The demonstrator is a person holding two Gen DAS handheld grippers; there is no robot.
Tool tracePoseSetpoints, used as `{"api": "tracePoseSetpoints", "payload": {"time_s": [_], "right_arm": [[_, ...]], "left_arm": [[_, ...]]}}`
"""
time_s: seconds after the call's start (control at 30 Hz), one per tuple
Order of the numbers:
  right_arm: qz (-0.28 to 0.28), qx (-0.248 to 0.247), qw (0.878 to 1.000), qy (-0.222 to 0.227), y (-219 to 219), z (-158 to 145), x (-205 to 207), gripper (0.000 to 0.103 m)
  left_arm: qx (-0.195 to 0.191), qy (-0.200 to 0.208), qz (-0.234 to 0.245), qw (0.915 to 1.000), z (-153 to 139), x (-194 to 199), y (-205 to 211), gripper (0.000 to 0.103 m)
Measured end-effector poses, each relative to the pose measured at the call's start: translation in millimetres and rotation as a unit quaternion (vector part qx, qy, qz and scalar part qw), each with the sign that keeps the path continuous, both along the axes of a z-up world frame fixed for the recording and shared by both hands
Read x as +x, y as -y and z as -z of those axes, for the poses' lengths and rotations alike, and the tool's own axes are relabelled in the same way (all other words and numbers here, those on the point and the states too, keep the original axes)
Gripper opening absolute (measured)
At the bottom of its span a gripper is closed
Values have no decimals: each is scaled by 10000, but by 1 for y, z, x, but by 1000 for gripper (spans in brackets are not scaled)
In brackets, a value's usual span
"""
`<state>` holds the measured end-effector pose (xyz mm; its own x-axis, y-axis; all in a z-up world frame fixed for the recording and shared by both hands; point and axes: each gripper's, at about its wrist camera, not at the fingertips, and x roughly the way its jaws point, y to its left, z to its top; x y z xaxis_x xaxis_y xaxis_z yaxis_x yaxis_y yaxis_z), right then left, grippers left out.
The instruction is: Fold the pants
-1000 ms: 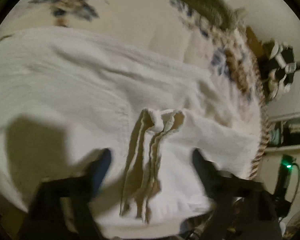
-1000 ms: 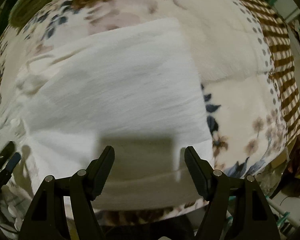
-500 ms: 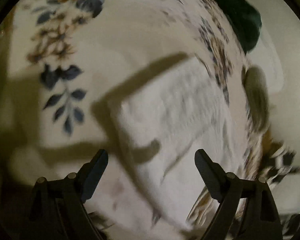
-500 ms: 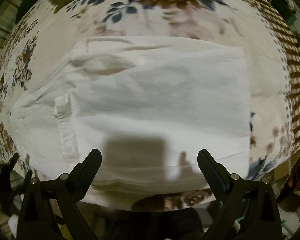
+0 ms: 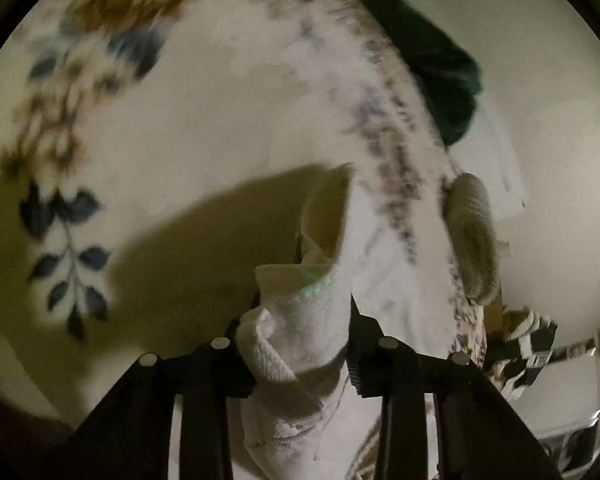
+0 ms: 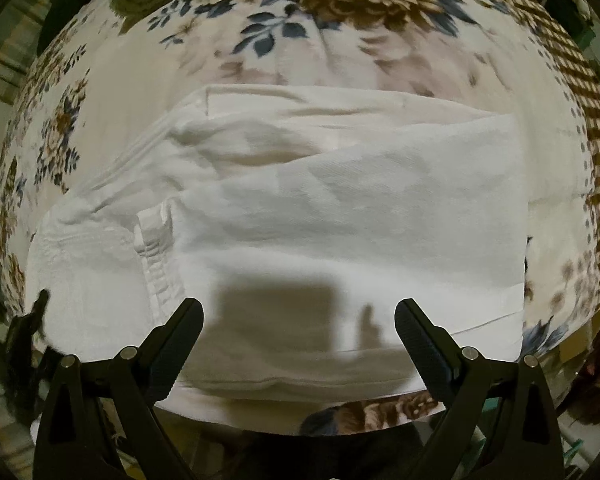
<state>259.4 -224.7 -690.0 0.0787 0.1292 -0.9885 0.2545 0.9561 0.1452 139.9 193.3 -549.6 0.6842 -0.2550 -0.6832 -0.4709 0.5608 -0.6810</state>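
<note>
I had the left gripper clamped on a bunched corner of the pants, the thick white cloth pinched between both fingers and spilling out above and below them. My reading: a grip on several layers at once, so the whole end lifts together instead of peeling open. The left view was blurred; beyond the bunch I could make out only the blanket, a dark green cloth and a grey roll at the bed's far edge. The right gripper hung over the near edge of the pants with its fingers wide apart, holding nothing and casting a square shadow on the cloth; I judged it was kept there to steady or receive the fold. In the right view the pants lay flat on the floral blanket, already doubled into a wide slab, with the hem seam turned up on the left part. I judged one more fold remained, the left end to be carried across. Risk: layers slipping from the pinch unevenly.
</note>
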Motion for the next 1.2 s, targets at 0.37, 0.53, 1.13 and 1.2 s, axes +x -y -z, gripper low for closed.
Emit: {"api": "tracePoseSetpoints", "payload": {"time_s": [0.37, 0.53, 1.13, 1.2], "right_arm": [[589, 252, 9979, 104, 104, -12, -50, 98], [945, 58, 9952, 227, 185, -28, -80, 98], [323, 2352, 9685, 755, 193, 5, -52, 98], [256, 2534, 9638, 790, 180, 19, -41, 98]], "left_arm": [[977, 1597, 2435, 9517, -156, 6, 196, 17], [863, 1217, 3465, 9261, -125, 13, 308, 17], [1839, -748, 3439, 9178, -112, 19, 296, 96], [2146, -973, 3210, 9173, -102, 30, 272, 96]]}}
